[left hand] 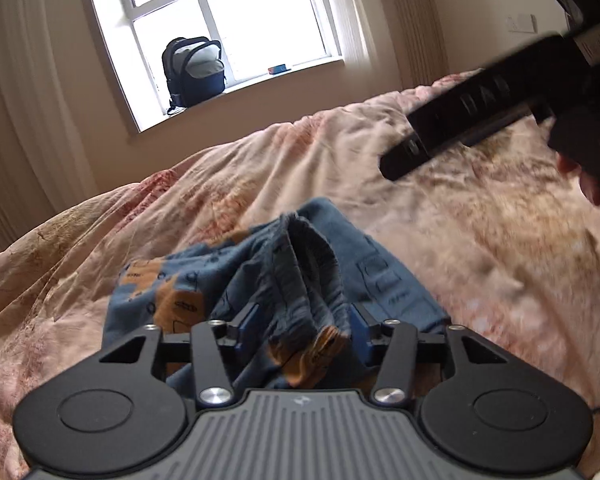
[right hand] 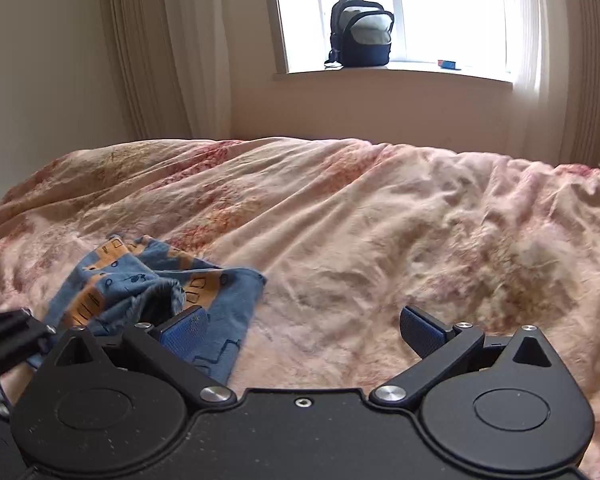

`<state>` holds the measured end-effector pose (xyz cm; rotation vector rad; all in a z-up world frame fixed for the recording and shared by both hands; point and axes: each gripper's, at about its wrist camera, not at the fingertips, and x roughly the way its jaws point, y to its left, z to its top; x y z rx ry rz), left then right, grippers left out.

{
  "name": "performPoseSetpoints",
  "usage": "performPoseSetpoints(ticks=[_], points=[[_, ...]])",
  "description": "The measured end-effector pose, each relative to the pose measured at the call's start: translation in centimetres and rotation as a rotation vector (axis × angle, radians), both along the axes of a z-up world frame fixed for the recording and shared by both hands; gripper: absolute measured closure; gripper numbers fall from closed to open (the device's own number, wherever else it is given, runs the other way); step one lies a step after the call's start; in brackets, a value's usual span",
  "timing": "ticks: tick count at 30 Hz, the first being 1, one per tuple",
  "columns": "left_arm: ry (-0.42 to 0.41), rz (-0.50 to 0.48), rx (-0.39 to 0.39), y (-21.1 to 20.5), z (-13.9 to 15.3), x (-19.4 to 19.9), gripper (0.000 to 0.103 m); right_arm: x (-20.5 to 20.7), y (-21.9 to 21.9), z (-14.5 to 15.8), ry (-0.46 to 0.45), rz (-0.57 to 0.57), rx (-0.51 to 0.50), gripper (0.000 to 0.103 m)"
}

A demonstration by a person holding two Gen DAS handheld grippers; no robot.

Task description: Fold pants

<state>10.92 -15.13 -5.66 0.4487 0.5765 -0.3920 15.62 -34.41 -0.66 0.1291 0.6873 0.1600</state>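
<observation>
Blue-and-orange printed cotton pants (left hand: 284, 280) bunch between the spread left gripper (left hand: 300, 320); the spread right gripper (right hand: 304, 328) holds nothing, the navy backpack (right hand: 360, 32) far beyond.

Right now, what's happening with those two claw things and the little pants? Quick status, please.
Left gripper open, pants bunched between its fingers, not pinched. Right gripper open, empty, over the bedspread. Pants crumpled, unfolded. Nothing in the way.

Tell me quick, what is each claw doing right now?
Left gripper: open, jaws apart around a bunched fold of the blue pants, not pinching it.
Right gripper: open and empty, above the bedspread.
</observation>
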Motion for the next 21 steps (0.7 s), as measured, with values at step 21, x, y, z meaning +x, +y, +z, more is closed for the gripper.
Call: performPoseSetpoints(ticks=[21], points=[[0.054,-0.052,-0.153,4.2,-0.7,-0.5,0.060,1.7,5.0,-2.0,-0.014,0.199,0.157,0.033]])
